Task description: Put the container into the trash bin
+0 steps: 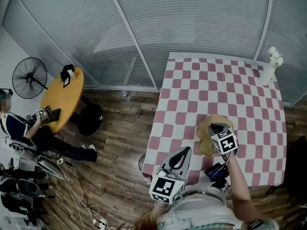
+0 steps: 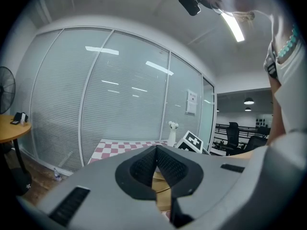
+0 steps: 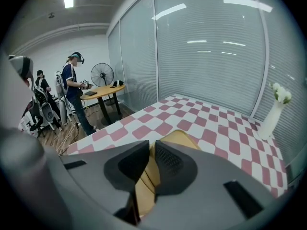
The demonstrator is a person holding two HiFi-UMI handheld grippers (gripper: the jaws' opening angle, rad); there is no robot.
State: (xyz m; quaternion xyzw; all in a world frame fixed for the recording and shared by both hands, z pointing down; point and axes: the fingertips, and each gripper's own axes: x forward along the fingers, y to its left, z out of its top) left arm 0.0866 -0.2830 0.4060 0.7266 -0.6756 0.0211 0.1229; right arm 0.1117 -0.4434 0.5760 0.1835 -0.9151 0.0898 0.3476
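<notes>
A tan, shallow container (image 1: 206, 129) hangs just over the near part of the pink-and-white checkered table (image 1: 240, 87). My right gripper (image 1: 215, 127) is shut on its rim, which is pinched between the dark pads in the right gripper view, where the container (image 3: 181, 139) tilts away beyond the right gripper (image 3: 150, 150). My left gripper (image 1: 184, 150) is held over the table's near left corner, shut and empty. In the left gripper view the left gripper (image 2: 156, 153) has its pads together, and the container (image 2: 161, 186) shows through the slit below them. No trash bin is in view.
A white vase (image 1: 269, 67) stands at the table's far right corner. Glass walls with blinds run behind the table. To the left are a round wooden table (image 1: 65, 98), a floor fan (image 1: 29, 78), a seated person (image 1: 18, 128) and cables (image 1: 72, 190) on the wood floor.
</notes>
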